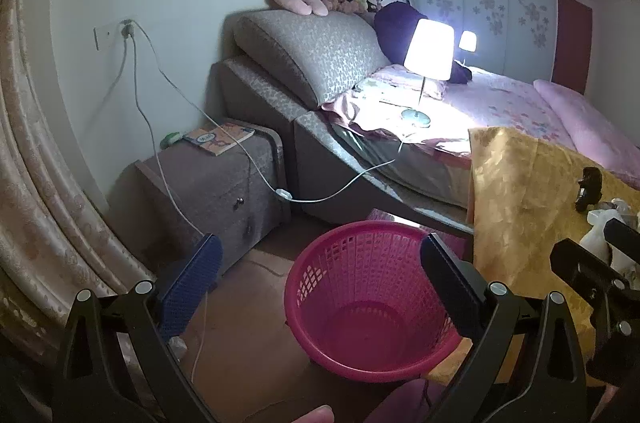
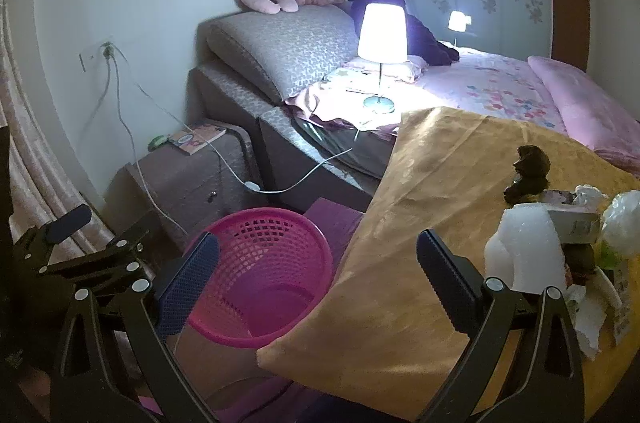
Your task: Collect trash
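A pink plastic mesh basket [image 1: 362,303] stands on the floor beside a table with a gold cloth [image 1: 528,191]; it looks empty. My left gripper [image 1: 320,279] is open and empty, held above the basket. My right gripper [image 2: 318,281] is open and empty over the table's left edge, with the basket [image 2: 264,279] below to its left. Trash lies at the table's right: a white foam piece [image 2: 524,251], a small carton [image 2: 576,221], a clear plastic bag [image 2: 624,219], crumpled paper [image 2: 588,327] and a dark lump [image 2: 528,175]. The right gripper also shows at the right edge of the left wrist view [image 1: 592,263].
A bed [image 1: 500,103] with a lit lamp [image 1: 428,51] on it lies behind the table. A brown nightstand [image 1: 208,179] with a book [image 1: 218,139] stands left, with white cables [image 1: 224,127] hanging from a wall socket. A curtain [image 1: 36,183] hangs at far left.
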A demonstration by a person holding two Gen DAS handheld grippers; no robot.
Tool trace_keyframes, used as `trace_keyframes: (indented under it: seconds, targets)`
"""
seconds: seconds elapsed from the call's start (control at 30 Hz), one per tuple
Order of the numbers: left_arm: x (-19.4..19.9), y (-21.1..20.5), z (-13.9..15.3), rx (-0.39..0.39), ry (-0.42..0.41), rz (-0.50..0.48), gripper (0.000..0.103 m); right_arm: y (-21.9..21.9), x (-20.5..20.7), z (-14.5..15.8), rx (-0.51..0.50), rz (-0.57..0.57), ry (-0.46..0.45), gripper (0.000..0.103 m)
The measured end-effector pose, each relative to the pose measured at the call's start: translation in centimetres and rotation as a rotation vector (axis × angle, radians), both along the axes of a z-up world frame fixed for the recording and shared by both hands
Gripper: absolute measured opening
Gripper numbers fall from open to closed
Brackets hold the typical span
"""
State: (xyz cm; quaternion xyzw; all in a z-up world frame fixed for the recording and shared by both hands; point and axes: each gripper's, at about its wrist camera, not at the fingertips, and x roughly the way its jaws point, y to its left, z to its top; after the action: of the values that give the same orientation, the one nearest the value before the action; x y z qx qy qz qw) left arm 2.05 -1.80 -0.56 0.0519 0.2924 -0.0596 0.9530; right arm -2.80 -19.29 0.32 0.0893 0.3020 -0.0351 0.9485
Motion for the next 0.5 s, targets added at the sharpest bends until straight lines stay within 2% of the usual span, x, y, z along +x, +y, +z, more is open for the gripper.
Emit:
trace_keyframes:
  seconds: [0.5]
  targets:
    - [0.13,0.09,-0.16,0.021,-0.003,0.020,0.095,0.32,-0.30,0.09,0.000,0.000,-0.006,0.096]
